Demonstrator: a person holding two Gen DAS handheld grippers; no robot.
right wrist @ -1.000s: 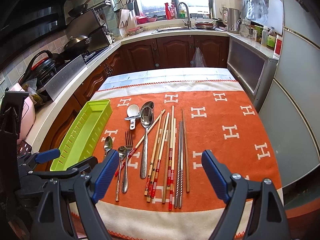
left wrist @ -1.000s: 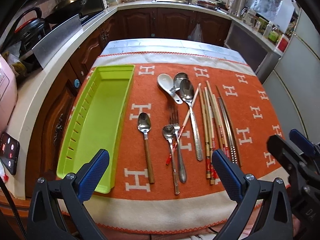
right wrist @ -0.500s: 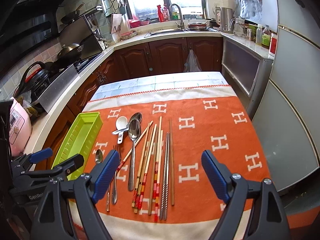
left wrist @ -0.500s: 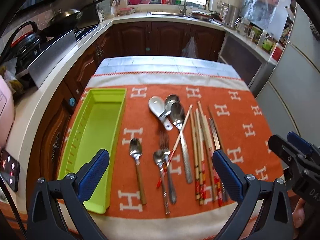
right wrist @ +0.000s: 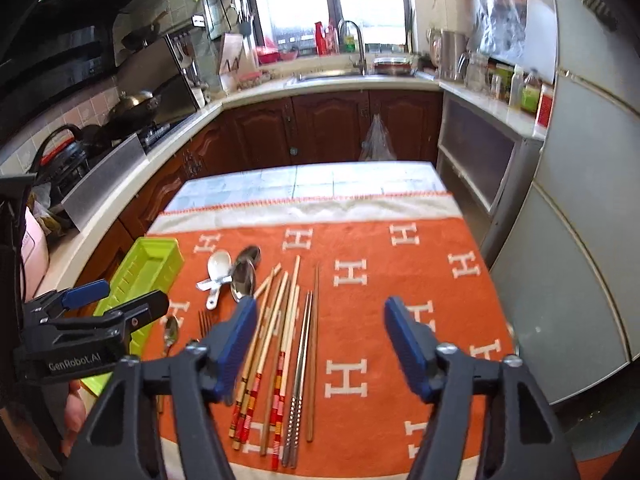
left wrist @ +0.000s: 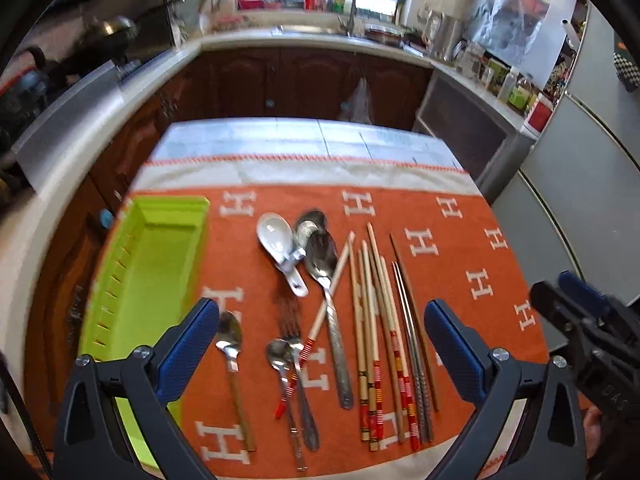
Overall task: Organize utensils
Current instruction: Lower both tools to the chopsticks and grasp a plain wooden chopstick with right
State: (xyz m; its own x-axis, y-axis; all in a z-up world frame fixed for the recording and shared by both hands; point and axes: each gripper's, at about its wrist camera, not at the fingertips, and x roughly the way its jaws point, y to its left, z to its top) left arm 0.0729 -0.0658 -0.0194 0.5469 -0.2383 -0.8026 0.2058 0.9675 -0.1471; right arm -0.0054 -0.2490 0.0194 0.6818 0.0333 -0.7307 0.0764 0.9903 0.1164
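Observation:
A lime green utensil tray point(left wrist: 160, 264) lies empty at the left of the orange cloth point(left wrist: 448, 264); it also shows in the right wrist view point(right wrist: 148, 268). Beside it lie a white ceramic spoon point(left wrist: 274, 234), metal spoons point(left wrist: 322, 256), a fork point(left wrist: 294, 332) and several chopsticks point(left wrist: 376, 320), which also show in the right wrist view point(right wrist: 280, 320). My left gripper point(left wrist: 322, 344) is open and empty above the near ends of the spoons. My right gripper point(right wrist: 320, 340) is open and empty above the chopsticks.
The cloth covers a tiled table point(right wrist: 312, 178). Wooden cabinets point(right wrist: 328, 124) and a counter with a sink point(right wrist: 332, 76) run behind it. A stove with pots point(right wrist: 132, 108) is at the left, a grey fridge point(right wrist: 580, 240) at the right.
Both grippers have pulled back and tilted up, so the table sits lower and farther in both views. The right jaws have narrowed somewhat. Nothing on the cloth has moved.

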